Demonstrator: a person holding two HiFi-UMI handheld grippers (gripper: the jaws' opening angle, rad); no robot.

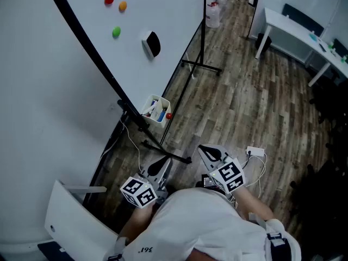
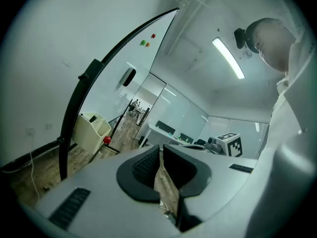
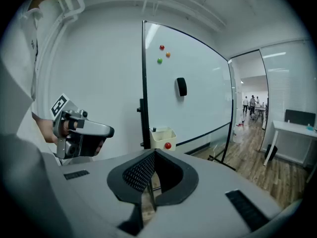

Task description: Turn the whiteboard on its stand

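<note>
Just short of the whiteboard (image 1: 163, 10), the left hand-held gripper (image 1: 162, 166) and right hand-held gripper (image 1: 208, 154) hover above the floor (image 1: 244, 102), jaws together, empty.

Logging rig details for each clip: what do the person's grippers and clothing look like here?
The left gripper and right gripper are handheld units with pale grey shells and black, ribbed jaw pads. Each bears a white marker cube printed with black squares. The person wears a white shirt.
</note>
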